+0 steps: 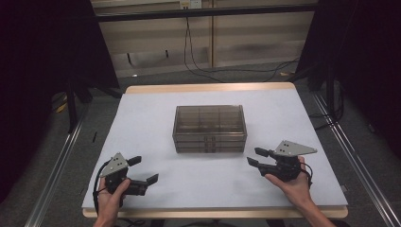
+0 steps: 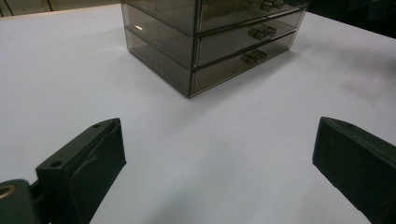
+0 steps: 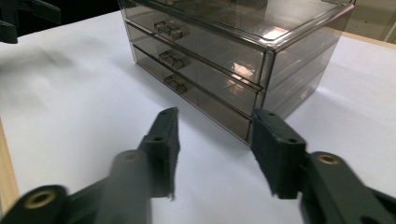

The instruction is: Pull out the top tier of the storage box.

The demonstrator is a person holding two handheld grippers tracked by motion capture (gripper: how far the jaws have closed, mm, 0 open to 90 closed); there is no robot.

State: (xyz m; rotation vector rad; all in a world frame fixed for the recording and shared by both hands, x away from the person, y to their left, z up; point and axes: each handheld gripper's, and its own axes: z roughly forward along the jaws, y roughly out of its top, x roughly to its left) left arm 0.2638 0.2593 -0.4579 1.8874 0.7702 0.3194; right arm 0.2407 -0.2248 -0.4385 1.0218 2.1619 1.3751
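drawer box: smoked clear three-drawer unit (image 1: 209, 128), middle of my white table (image 1: 142, 118), all drawers shut, small handles facing me
left gripper: (image 1: 143, 170) near my front-left edge, jaws wide apart, nothing held, well apart from box
right gripper: (image 1: 255, 157) jaws apart, empty, just beside box's front-right corner, not touching
left hand: (image 1: 111, 196) wrapped on left gripper
right hand: (image 1: 294, 187) wrapped on right gripper

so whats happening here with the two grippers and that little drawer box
A person holds a gripper in each hand over a white table. A smoky see-through drawer box stands in the middle, all three drawers shut. The left gripper and the right gripper sit near the front edge on either side of the box, jaws open, holding nothing. Neither touches the box; the right one is nearer to it.
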